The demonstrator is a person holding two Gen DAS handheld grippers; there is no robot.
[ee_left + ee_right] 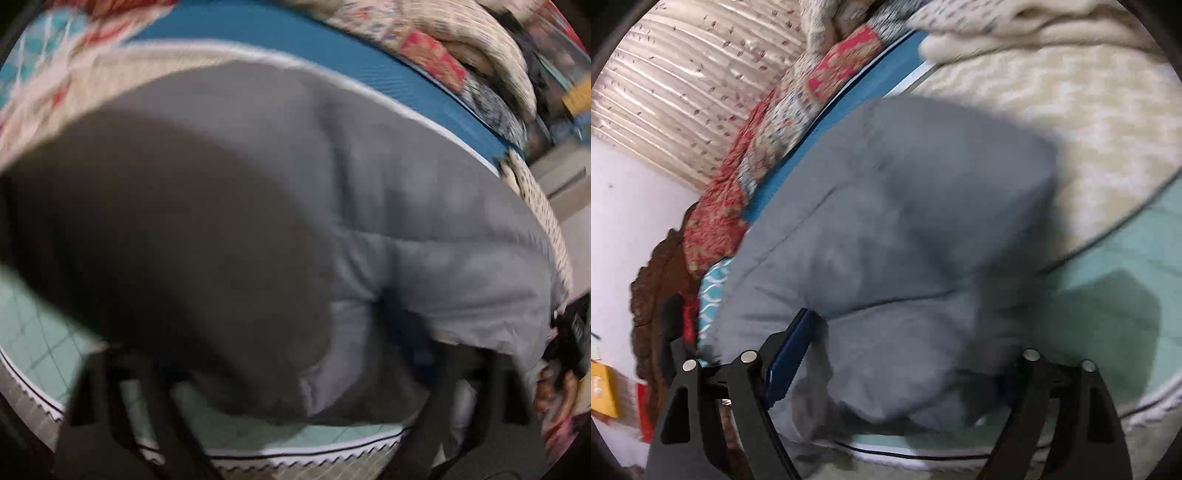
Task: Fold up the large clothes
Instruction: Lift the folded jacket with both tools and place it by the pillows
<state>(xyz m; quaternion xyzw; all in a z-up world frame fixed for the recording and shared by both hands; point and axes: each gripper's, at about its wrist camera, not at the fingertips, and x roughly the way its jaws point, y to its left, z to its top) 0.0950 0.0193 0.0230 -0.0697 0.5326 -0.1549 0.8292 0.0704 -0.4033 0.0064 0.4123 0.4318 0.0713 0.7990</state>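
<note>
A large grey garment (424, 229) lies bunched on the bed, partly folded over itself. In the left wrist view my left gripper (266, 387) sits low at its near edge, its black fingers (107, 398) wide apart, with grey cloth lying between them; the frame is blurred. In the right wrist view the same grey garment (905, 229) fills the middle. My right gripper (901, 362) is open wide, its blue-padded left finger (790, 354) beside a thick fold of cloth that bulges between the fingers. The right finger's pad is hidden by cloth.
The bed has a cream patterned cover (1071, 122) with a mint checked panel (1126, 288) and a blue band (332, 48). Red patchwork quilts (738, 177) and cream bedding (461, 40) are piled at the far side. A curtain (683, 92) and carved headboard (653, 280) stand left.
</note>
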